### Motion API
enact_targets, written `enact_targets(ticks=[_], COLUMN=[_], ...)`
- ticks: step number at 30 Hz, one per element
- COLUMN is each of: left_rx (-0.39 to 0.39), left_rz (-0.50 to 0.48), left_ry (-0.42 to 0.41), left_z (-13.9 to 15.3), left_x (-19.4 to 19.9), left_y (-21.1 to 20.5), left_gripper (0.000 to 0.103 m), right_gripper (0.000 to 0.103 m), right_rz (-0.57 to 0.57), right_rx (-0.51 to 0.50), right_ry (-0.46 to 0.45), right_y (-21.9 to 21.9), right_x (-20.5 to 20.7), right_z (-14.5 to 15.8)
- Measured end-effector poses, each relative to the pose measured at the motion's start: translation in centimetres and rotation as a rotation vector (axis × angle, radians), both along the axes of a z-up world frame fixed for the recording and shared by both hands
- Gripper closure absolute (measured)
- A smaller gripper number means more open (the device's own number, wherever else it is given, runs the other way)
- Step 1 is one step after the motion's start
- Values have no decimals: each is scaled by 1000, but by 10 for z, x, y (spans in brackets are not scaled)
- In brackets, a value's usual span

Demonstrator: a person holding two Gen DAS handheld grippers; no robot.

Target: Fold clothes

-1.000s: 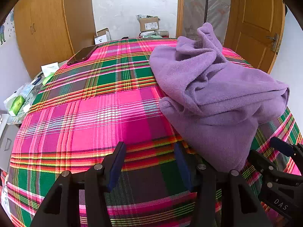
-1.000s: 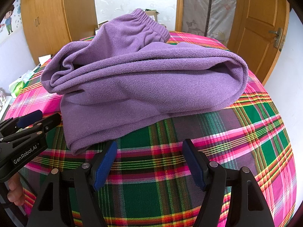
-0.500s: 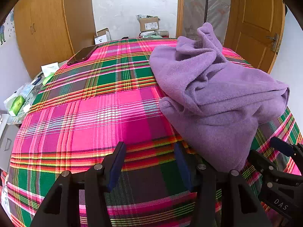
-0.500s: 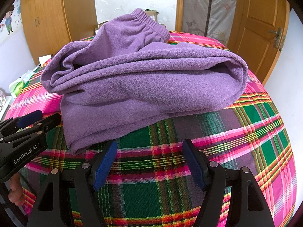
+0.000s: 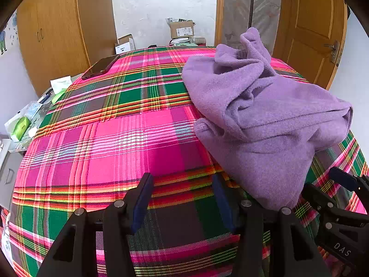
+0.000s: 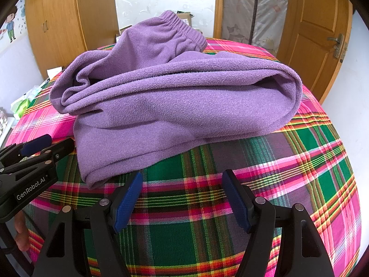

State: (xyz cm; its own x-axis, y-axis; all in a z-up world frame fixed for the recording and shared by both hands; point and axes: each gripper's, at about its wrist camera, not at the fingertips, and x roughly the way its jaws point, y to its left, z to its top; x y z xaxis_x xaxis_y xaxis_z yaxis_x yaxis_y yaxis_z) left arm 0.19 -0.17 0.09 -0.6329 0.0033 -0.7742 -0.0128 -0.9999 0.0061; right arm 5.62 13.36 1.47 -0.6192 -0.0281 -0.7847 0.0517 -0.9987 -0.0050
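A pair of purple fleece trousers (image 6: 175,101) lies loosely folded on the plaid bedspread (image 6: 299,161), its elastic waistband (image 6: 184,28) raised at the far end. In the left wrist view the same trousers (image 5: 265,120) lie to the right. My left gripper (image 5: 182,196) is open over bare bedspread, just left of the trousers' near corner. My right gripper (image 6: 182,196) is open too, a little short of the trousers' near hem, with nothing between its fingers. Each gripper shows at the edge of the other's view.
A dark phone (image 5: 101,67) lies at the bed's far left corner. Cardboard boxes (image 5: 182,28) sit on the floor beyond the bed. A wooden wardrobe (image 5: 57,37) stands left, a wooden door (image 5: 316,30) right. A low side surface (image 5: 25,124) with packets is left of the bed.
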Motion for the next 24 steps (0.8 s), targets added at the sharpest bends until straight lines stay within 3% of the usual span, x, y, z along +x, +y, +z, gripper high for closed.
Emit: enact_targets(ticks=[4,7,8,20,24], left_rx=[-5,-3,10,-3,2], left_rz=[5,59,67,57,3], left_ry=[-1,-16,-18,-17,-24], left_z=[0,-2,-3,-2,-1], left_x=[0,-3,-4,-5,-6], left_y=[0,-8,-10,-10,-14], left_gripper=[46,26,25,25,29], right_gripper=[29,29,29,29,29], right_rz=[-4,-7,-8,-6,22], right_rx=[-2,-3,-4,-1,-4], right_ry=[0,-1,-1,-2,-12], right_y=[1,1,1,0,3], right_x=[0,-2,-3,-2,2], right_z=[-1,1,2,0,2])
